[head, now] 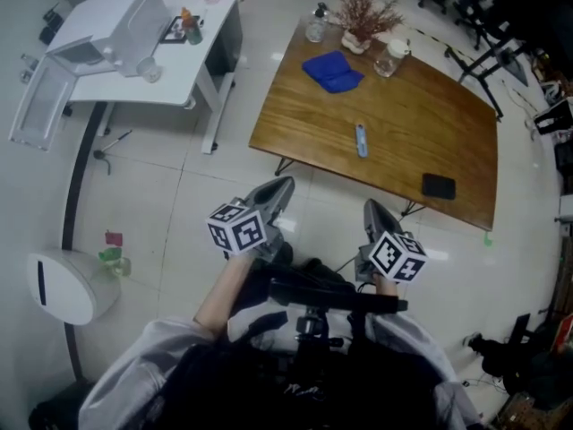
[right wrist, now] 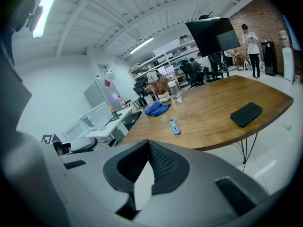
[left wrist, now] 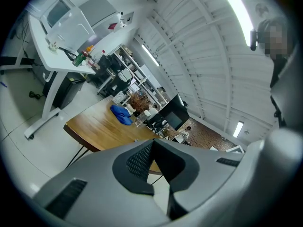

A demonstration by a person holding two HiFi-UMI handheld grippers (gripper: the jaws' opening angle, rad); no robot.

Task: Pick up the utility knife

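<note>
The utility knife [head: 361,139] is a slim light-blue tool lying on the wooden table [head: 304,124], near its middle. In the right gripper view the utility knife [right wrist: 174,126] lies ahead on the table top [right wrist: 213,122]. Both grippers hang over the white floor, short of the table's near edge. My left gripper [head: 281,186] has its jaws together with nothing between them, and its tips [left wrist: 152,143] meet. My right gripper [head: 372,206] is shut and empty too, its tips [right wrist: 148,143] touching. The left gripper view does not show the knife.
On the table lie a blue cloth [head: 332,71], a flat black case [head: 438,186], a vase of dried flowers [head: 363,21] and glass jars [head: 390,58]. A white desk [head: 179,70] carrying a white machine stands at left. A white round bin [head: 63,285] sits on the floor.
</note>
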